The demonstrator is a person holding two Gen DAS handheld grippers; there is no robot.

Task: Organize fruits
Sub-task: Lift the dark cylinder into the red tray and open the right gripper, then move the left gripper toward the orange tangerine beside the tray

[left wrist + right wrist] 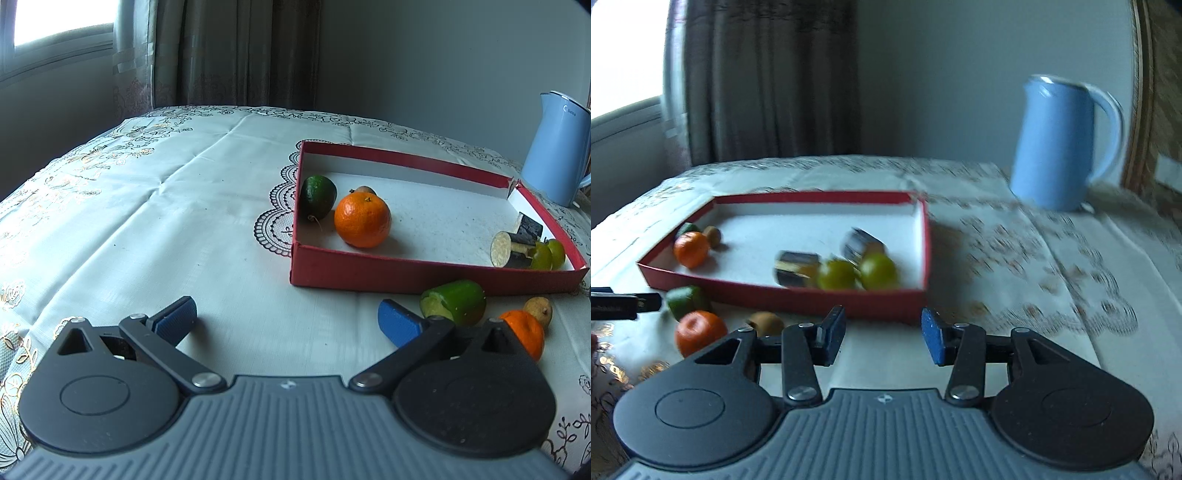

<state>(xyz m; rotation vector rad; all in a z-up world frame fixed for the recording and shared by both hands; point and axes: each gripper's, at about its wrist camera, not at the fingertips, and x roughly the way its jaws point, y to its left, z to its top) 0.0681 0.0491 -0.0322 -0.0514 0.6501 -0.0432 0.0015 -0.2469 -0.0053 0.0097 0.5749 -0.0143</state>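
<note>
A red tray (406,273) (775,295) holds an orange (362,220) (690,249), a dark green fruit (318,197), a small brown fruit (713,236), two dark cut pieces (506,254) (796,273) and two green round fruits (541,256) (878,271). In front of the tray on the cloth lie a green cut piece (454,301) (687,301), a second orange (526,332) (700,332) and a brown fruit (539,310) (766,321). My left gripper (286,314) is open and holds nothing, left of these. My right gripper (882,328) is open and holds nothing, just before the tray's near wall.
A blue kettle (554,151) (1056,147) stands behind the tray at the right. A patterned white cloth (147,221) covers the table; curtains and a window lie beyond its far edge. A finger of the left gripper (624,304) shows at the left edge of the right wrist view.
</note>
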